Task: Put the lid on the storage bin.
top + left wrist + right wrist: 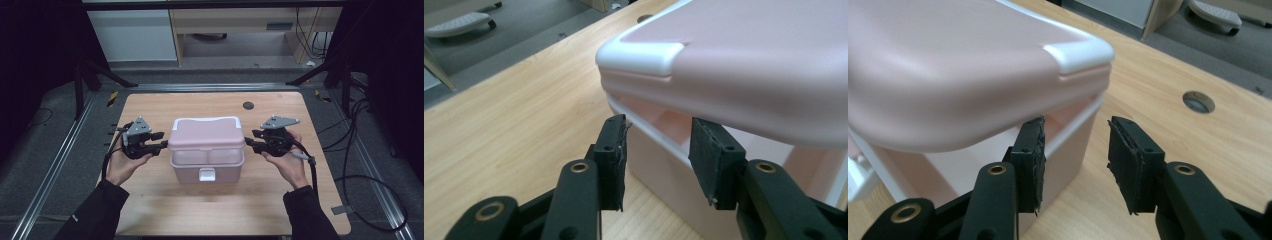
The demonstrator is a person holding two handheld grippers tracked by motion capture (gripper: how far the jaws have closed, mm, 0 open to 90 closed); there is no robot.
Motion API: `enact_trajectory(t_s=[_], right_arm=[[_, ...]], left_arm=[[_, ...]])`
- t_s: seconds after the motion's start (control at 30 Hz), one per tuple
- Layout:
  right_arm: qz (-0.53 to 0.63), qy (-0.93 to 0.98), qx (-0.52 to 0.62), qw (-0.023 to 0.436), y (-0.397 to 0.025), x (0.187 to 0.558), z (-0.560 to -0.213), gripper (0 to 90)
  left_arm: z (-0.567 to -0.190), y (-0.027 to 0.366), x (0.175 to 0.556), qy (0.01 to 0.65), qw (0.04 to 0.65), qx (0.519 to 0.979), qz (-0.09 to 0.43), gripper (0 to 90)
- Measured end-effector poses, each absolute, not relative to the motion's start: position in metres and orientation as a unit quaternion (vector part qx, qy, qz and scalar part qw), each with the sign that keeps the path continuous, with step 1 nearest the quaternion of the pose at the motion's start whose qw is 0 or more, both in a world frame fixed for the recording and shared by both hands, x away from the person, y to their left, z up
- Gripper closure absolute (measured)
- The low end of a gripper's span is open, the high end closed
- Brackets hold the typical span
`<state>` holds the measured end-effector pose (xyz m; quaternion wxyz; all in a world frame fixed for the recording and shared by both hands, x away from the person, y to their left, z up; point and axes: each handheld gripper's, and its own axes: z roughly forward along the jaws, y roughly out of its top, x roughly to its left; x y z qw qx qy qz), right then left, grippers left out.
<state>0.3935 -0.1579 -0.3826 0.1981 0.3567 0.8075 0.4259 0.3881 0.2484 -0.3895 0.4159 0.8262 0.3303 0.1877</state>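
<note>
Box (206, 150), pink with lid, sat at centre of frame on worktop (150, 200), long axis running left-right between both hands. Left gripper (159, 142) at box's left end, right gripper (250, 140) at right end, equally near. Both sets of jaws parted, empty, reaching under lid overhang, lid (744, 65) just above.

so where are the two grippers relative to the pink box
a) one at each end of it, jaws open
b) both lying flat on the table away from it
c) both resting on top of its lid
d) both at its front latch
a: the left gripper and right gripper flank the pink box, jaws apart at its ends.
</note>
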Motion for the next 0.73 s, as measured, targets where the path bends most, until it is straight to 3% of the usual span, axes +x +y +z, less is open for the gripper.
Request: enact_trajectory(t_s=[0.27, 0.57, 0.73], right_arm=[[0.429, 0.788, 0.395, 0.197, -0.183, 0.386, -0.406, 50.9], [0.382, 0.783, 0.439, 0.223, -0.219, 0.375, -0.438, 37.4], [0.360, 0.776, 0.467, 0.224, -0.241, 0.367, -0.455, 35.5]], left_arm=[[-0.424, 0.264, 0.383, 0.372, 0.403, 0.819, 0.170, 55.6], [-0.462, 0.283, 0.379, 0.428, 0.371, 0.807, 0.165, 45.9], [-0.475, 0.293, 0.381, 0.447, 0.347, 0.807, 0.167, 40.9]])
